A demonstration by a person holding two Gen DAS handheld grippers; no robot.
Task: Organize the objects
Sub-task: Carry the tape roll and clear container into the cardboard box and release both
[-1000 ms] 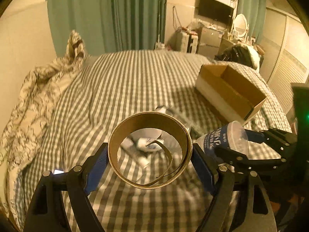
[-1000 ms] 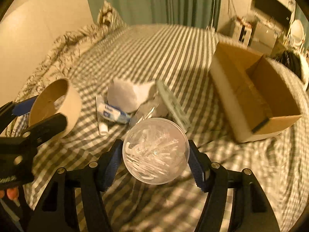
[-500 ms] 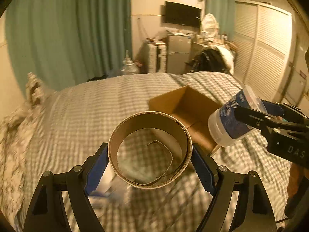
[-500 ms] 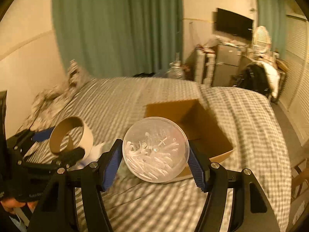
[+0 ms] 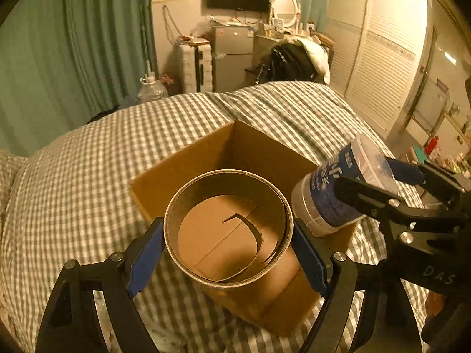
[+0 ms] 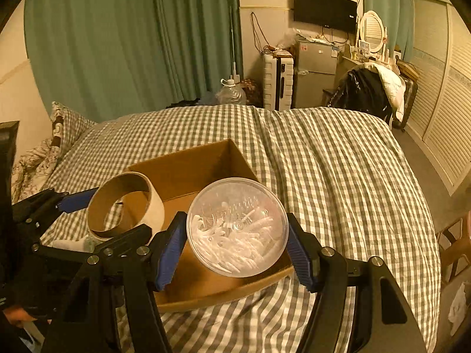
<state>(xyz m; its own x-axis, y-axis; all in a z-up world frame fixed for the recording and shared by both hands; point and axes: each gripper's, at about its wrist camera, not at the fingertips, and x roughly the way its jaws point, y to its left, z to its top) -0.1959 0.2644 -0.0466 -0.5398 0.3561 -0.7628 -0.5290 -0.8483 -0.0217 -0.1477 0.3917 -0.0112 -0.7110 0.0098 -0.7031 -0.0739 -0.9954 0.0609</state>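
The left tool (image 5: 228, 242) pinches a cardboard ring (image 5: 228, 229) by its outer wall between blue pads, holding it above the open cardboard box (image 5: 182, 167) that sits on the checked bed (image 5: 88, 176); a loose strip curls inside the ring. The right tool (image 6: 237, 247) pinches a round clear tub (image 6: 237, 231) of white sticks, with a dark blue label around its side, also over the box and just beside the ring. Behind the bed hang green curtains (image 6: 132, 38), with a small fridge (image 6: 313, 73) and a wall television (image 6: 323, 8) further back.
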